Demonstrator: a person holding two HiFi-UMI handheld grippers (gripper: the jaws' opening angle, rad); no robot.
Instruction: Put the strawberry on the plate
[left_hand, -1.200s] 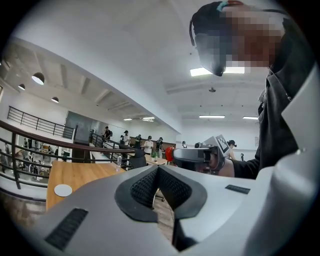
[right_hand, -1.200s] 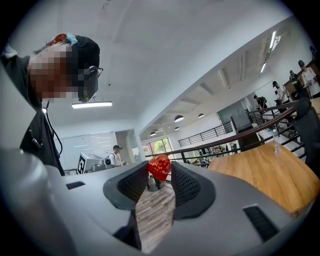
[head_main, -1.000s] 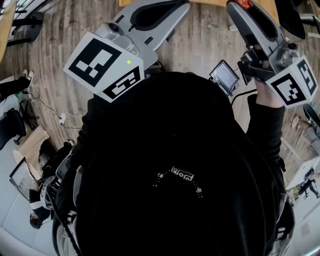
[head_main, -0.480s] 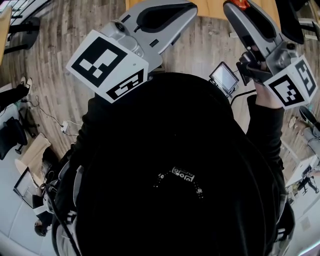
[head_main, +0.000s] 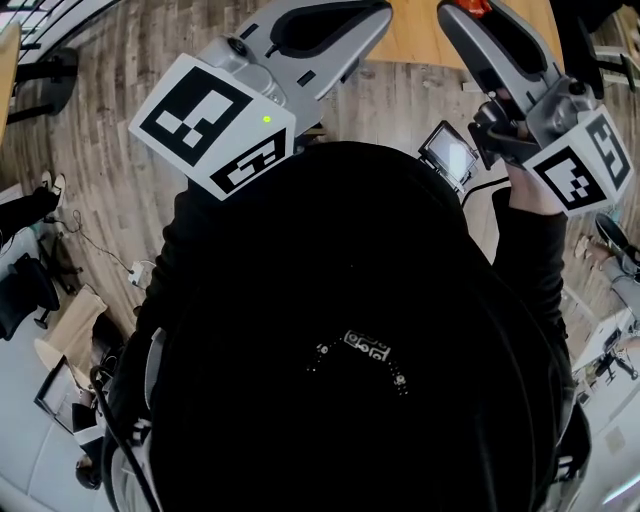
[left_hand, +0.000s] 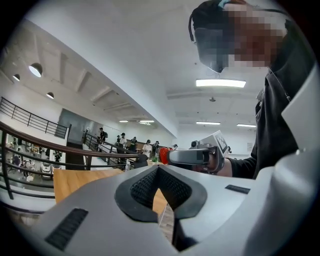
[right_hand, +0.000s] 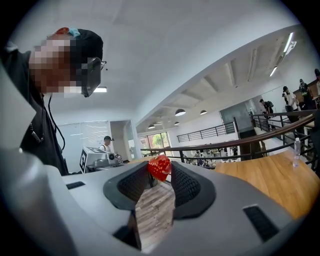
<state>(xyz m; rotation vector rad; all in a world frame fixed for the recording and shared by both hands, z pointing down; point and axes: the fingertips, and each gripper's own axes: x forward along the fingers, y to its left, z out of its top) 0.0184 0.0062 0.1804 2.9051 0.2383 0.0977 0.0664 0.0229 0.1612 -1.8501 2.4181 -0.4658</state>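
Strawberry (right_hand: 160, 166) pinched at tip of your right claw (right_hand: 158, 175), held level; left claw (left_hand: 158, 167) closed, empty; bench (head_main: 420, 35) just ahead; plate not visible; your right hand likely delivers.

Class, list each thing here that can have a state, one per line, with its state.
left gripper: jaws together, empty.
right gripper: closed on the strawberry.
strawberry: pinched at the jaw tips, held aloft, not yet set down.
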